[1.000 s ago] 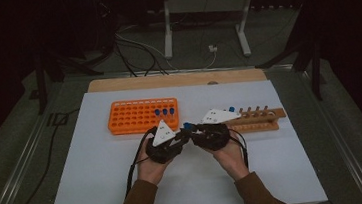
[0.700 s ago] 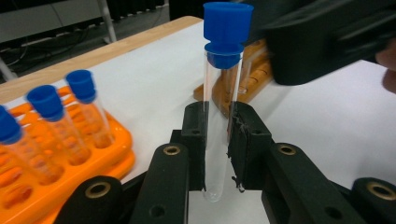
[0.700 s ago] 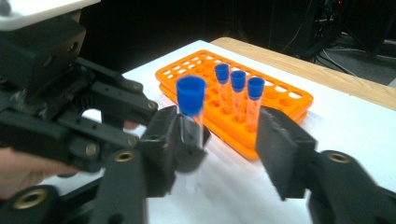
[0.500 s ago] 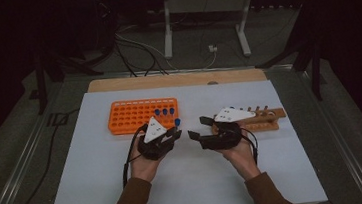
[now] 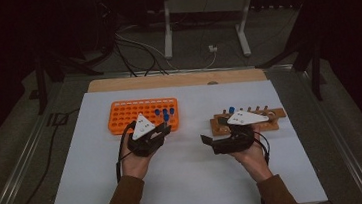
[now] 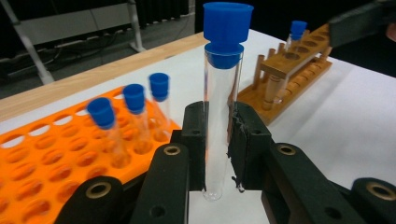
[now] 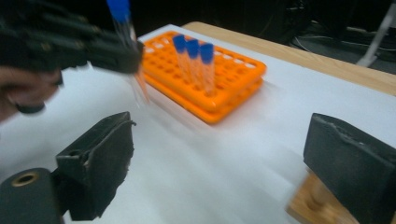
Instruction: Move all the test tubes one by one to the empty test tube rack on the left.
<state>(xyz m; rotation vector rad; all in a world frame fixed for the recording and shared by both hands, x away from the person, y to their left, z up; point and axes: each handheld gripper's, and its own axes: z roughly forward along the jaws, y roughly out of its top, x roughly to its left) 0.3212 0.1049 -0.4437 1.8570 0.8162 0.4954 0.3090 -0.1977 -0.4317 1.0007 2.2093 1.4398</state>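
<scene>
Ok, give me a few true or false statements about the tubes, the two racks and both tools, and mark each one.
1. The left tool is shut on a blue-capped test tube. True.
2. The right tool grips a tube as well. False: its jaws stand apart with nothing between them; they have just been opening.
3. Three blue-capped tubes stand in the orange rack. True.
4. The wooden rack holds no tube. False: one blue-capped tube stands in it.
5. The held tube lies flat on the white table cover. False: it is upright between the jaws.
</scene>
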